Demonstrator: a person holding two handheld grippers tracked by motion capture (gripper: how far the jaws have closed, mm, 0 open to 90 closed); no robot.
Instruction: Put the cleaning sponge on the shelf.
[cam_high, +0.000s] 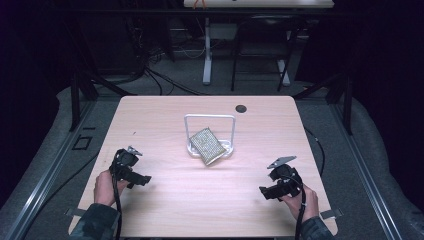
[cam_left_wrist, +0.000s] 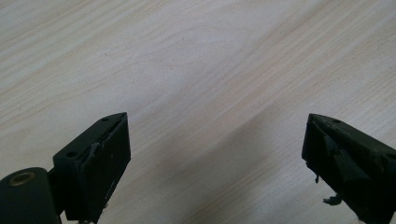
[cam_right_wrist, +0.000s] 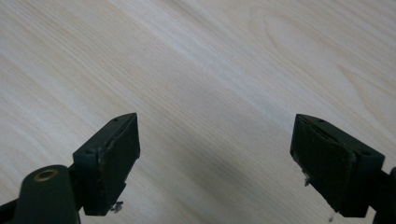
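- Left gripper (cam_high: 142, 180) at approx 8 o'clock on the table (cam_high: 150, 115), held low over the wood, pointing inward toward centre.
- Jaws of left gripper (cam_left_wrist: 215, 158) spread wide in the left gripper view; nothing between them, just bare wood grain underneath.
- Right gripper (cam_high: 265, 191) at approx 4 o'clock on the table, also low and turned inward.
- Jaws of right gripper (cam_right_wrist: 215, 158) wide apart too in the right gripper view; nothing gripped, plain tabletop below.
- Patterned pouch (cam_high: 207, 145), flat with checkered gold-grey surface, near table centre, slightly toward 12 o'clock from both grippers.
- Pouch leaning tilted against a small white wire stand (cam_high: 210, 118); lower corner hanging past the stand base at approx 5 o'clock of the stand. Not possible to tell if properly seated or only propped.
- Dark round hole (cam_high: 241, 108) in tabletop at approx 1 o'clock from the stand, well apart from the pouch.
- Progress, as judgement: pouch not touched by either gripper, both well apart from it. Either start of work, w/ approach and grasp still to do, or placing on stand already done and hands pulled away. Cannot decide which from this moment.
- If pick-up is left: probably one gripper to the free lower corner, other to steady the stand.
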